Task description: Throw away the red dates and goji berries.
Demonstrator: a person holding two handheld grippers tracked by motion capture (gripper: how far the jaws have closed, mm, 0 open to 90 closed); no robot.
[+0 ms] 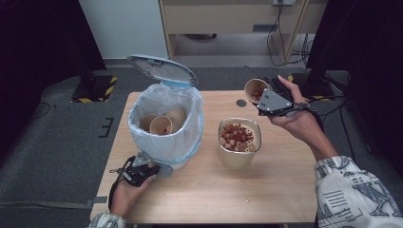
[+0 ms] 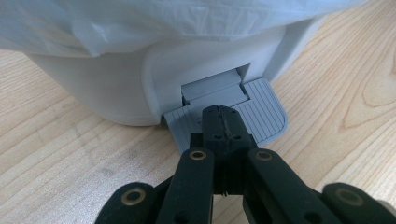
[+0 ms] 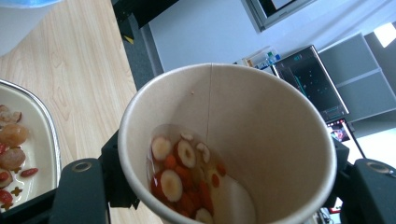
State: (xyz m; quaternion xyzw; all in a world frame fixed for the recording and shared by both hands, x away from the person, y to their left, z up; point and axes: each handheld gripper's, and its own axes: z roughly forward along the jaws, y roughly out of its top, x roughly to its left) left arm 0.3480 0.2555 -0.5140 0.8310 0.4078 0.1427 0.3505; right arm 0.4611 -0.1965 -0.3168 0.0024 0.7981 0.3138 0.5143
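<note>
A white pedal bin [image 1: 165, 124] lined with a pale bag stands left of centre, lid [image 1: 161, 69] raised, paper cups inside it. My left gripper [image 1: 151, 170] [image 2: 222, 120] is shut, its tips pressing down on the bin's grey foot pedal [image 2: 261, 114]. My right gripper [image 1: 264, 97] is shut on a paper cup [image 1: 255, 89] [image 3: 224, 144], held tilted above the table's far right. The cup holds sliced nuts, red berries and some liquid. A metal bowl [image 1: 239, 142] [image 3: 28, 140] full of the same bits stands mid-table.
A small dark round disc [image 1: 241, 102] lies on the wooden table [image 1: 275, 185] behind the bowl. A tiny crumb [image 1: 246, 201] lies near the front edge. Black stands [image 1: 92, 85] sit on the floor at both far corners.
</note>
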